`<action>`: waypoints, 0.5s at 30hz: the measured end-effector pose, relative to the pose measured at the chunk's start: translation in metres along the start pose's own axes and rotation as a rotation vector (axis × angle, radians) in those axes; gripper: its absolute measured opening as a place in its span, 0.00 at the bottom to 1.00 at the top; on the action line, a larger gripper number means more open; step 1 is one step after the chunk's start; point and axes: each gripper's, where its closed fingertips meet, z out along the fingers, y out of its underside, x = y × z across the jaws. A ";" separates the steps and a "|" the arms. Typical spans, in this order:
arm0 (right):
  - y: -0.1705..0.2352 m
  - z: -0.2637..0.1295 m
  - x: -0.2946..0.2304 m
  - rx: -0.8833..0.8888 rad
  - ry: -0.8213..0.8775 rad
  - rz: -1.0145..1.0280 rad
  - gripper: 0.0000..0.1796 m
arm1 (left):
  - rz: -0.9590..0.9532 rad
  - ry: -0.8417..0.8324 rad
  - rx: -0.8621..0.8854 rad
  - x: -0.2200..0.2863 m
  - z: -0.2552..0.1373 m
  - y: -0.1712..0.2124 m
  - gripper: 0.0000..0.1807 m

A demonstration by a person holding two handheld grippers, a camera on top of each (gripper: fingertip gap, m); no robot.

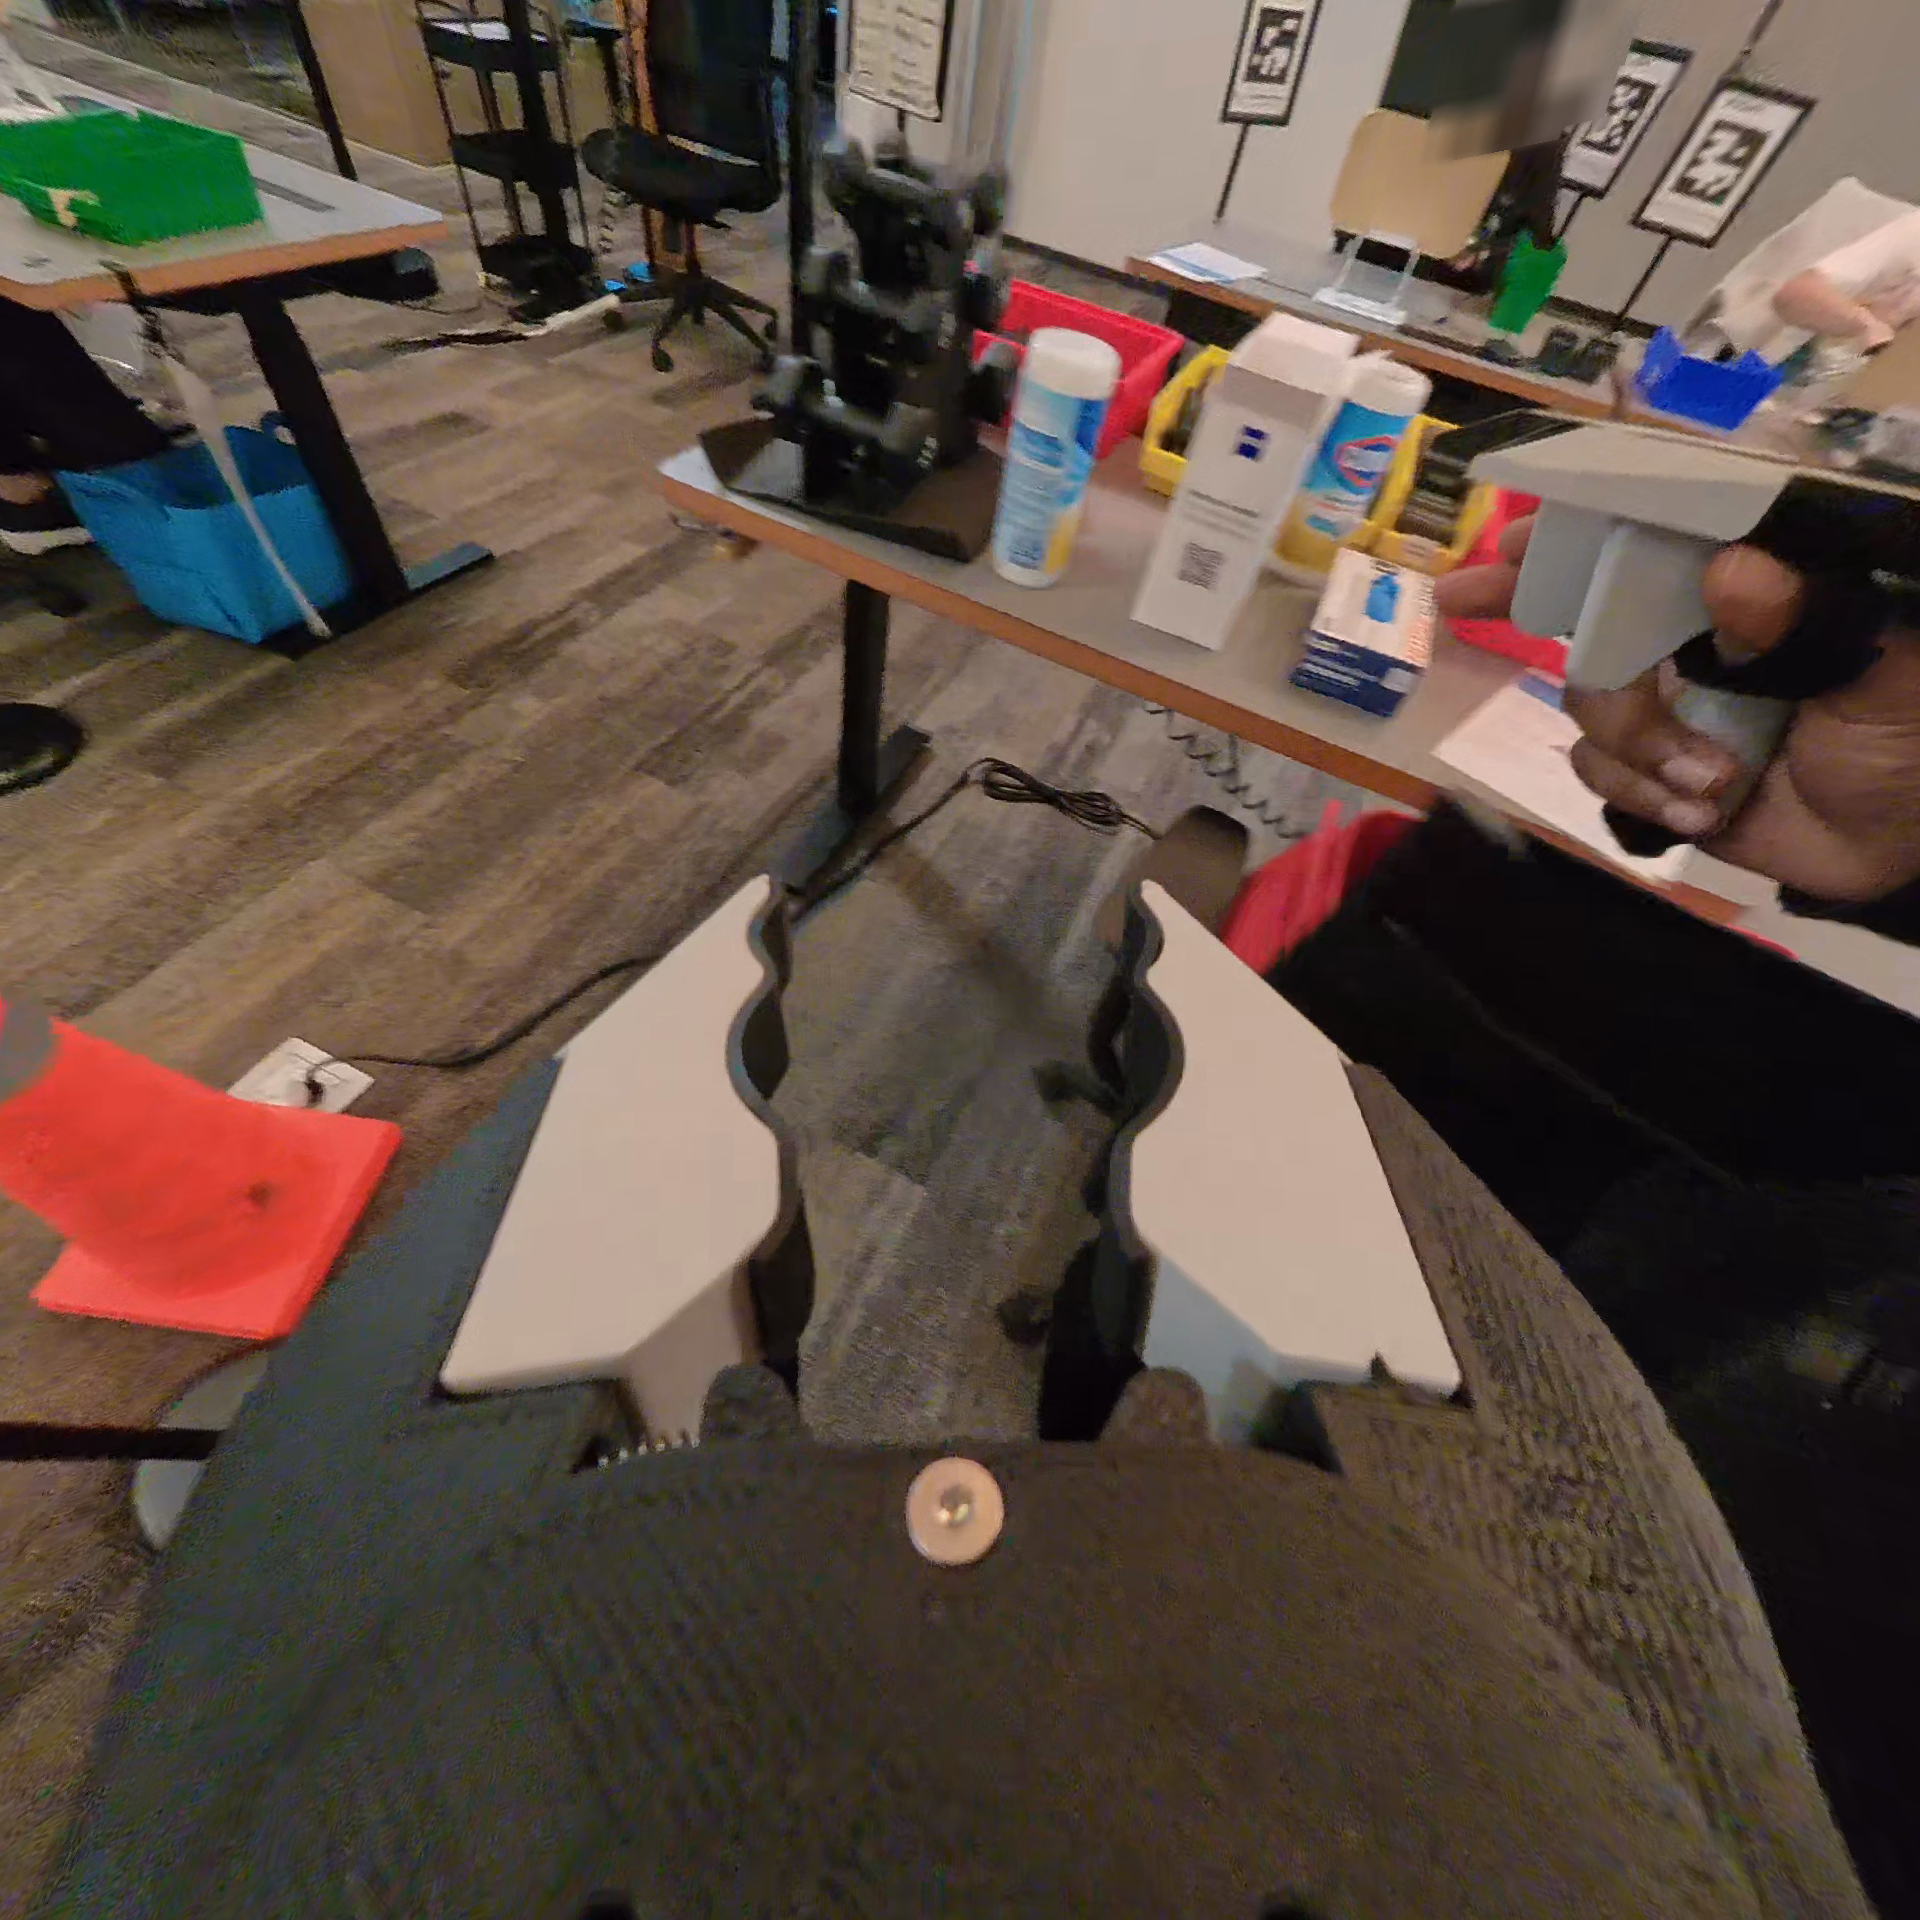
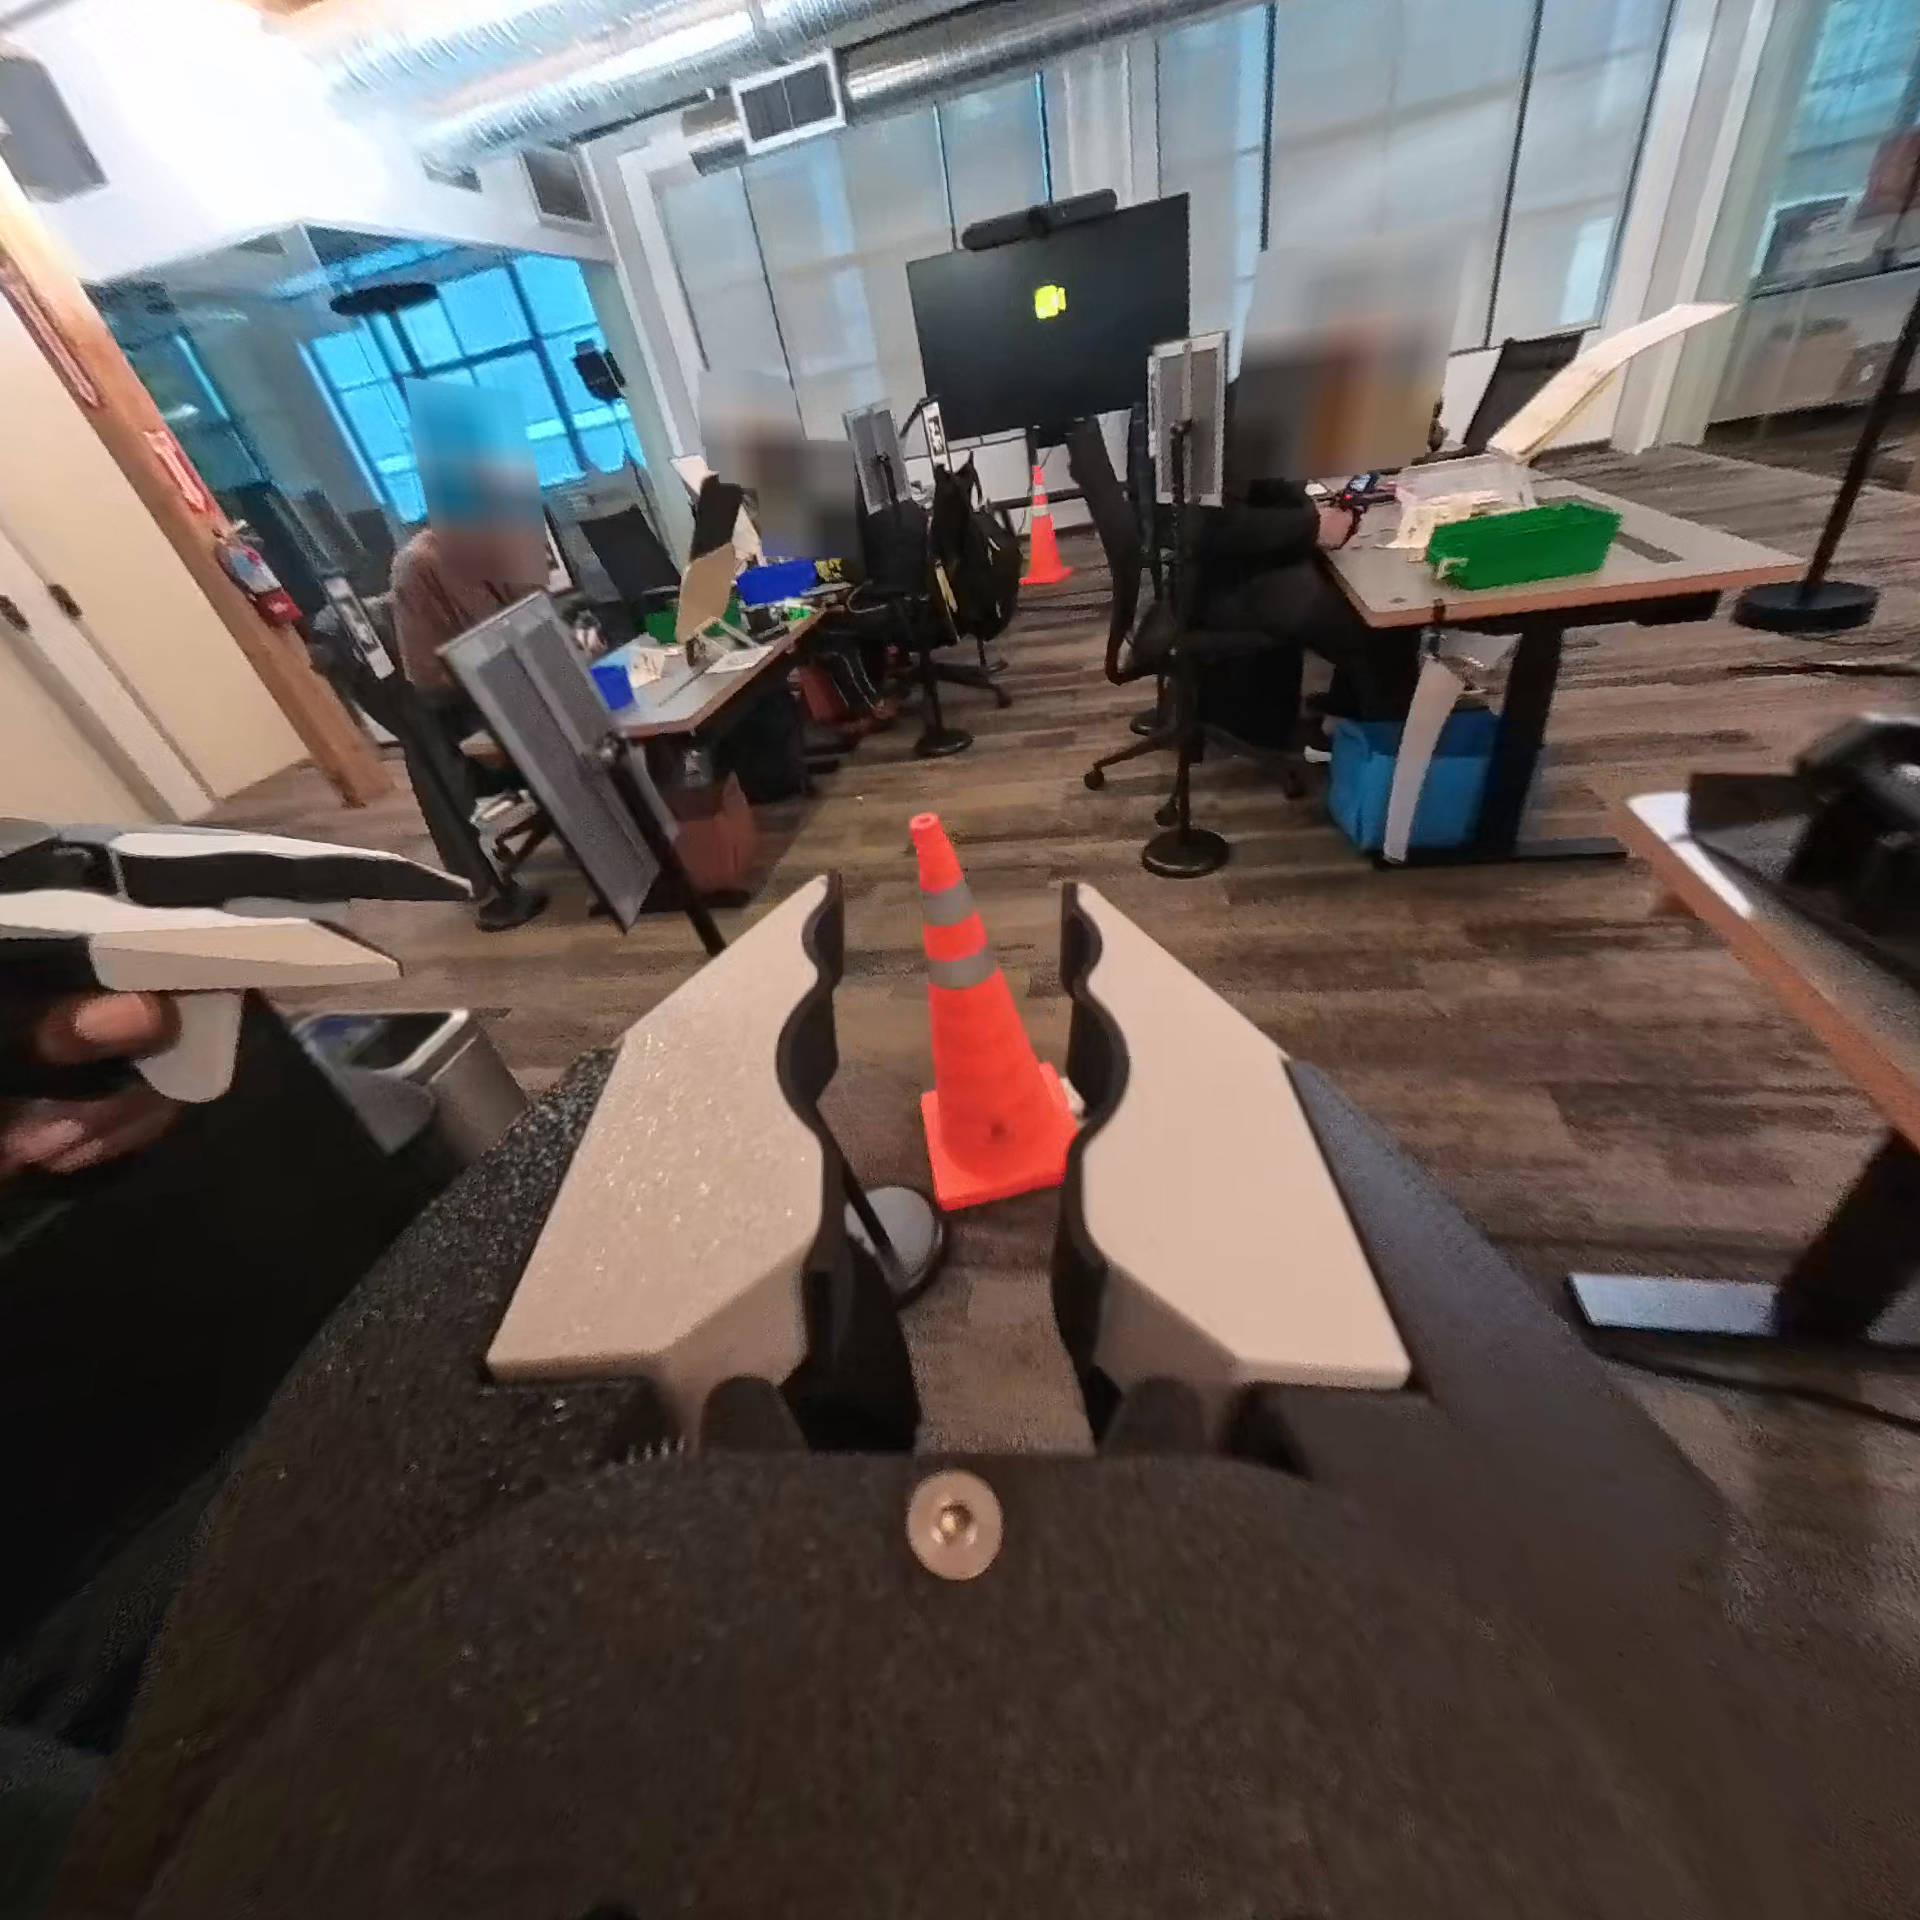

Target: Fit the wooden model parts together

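Observation:
No wooden model parts show in either view. My left gripper (image 1: 956,904) is open and empty, held in the air above the carpeted floor, pointing toward a table. My right gripper (image 2: 951,904) is open and empty, held in the air and pointing across the room at an orange traffic cone (image 2: 982,1039) on the floor. The right gripper's grey handle, held by a hand, shows at the right edge of the left wrist view (image 1: 1642,540). The left gripper shows at the left edge of the right wrist view (image 2: 208,914).
A table (image 1: 1039,613) ahead of the left gripper carries a black device (image 1: 883,343), two wipe canisters (image 1: 1049,447), white boxes and coloured bins. The cone's base shows at left (image 1: 187,1195). Desks, chairs, stands and seated people fill the room beyond.

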 end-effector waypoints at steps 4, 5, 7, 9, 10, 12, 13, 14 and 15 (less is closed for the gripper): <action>-0.019 0.094 0.055 -0.053 0.028 -0.045 0.24 | 0.006 -0.063 0.019 -0.106 0.062 -0.042 0.35; -0.018 0.115 0.073 -0.080 0.052 -0.051 0.25 | -0.011 -0.063 0.029 -0.133 0.081 -0.049 0.35; -0.010 0.152 0.110 -0.131 0.105 -0.041 0.26 | -0.033 -0.051 0.020 -0.185 0.124 -0.058 0.35; 0.003 0.189 0.149 -0.170 0.170 -0.035 0.26 | -0.029 -0.028 0.001 -0.237 0.173 -0.063 0.35; 0.012 0.208 0.170 -0.194 0.212 -0.036 0.26 | -0.024 -0.008 -0.010 -0.264 0.200 -0.065 0.34; 0.032 0.247 0.212 -0.243 0.313 -0.032 0.26 | 0.007 0.046 -0.060 -0.317 0.259 -0.069 0.34; 0.042 0.266 0.233 -0.267 0.371 -0.017 0.27 | 0.034 0.080 -0.086 -0.341 0.291 -0.073 0.34; 0.052 0.286 0.253 -0.296 0.428 0.004 0.26 | 0.062 0.121 -0.109 -0.364 0.324 -0.080 0.34; 0.060 0.305 0.273 -0.322 0.492 0.031 0.26 | 0.089 0.169 -0.134 -0.384 0.358 -0.090 0.34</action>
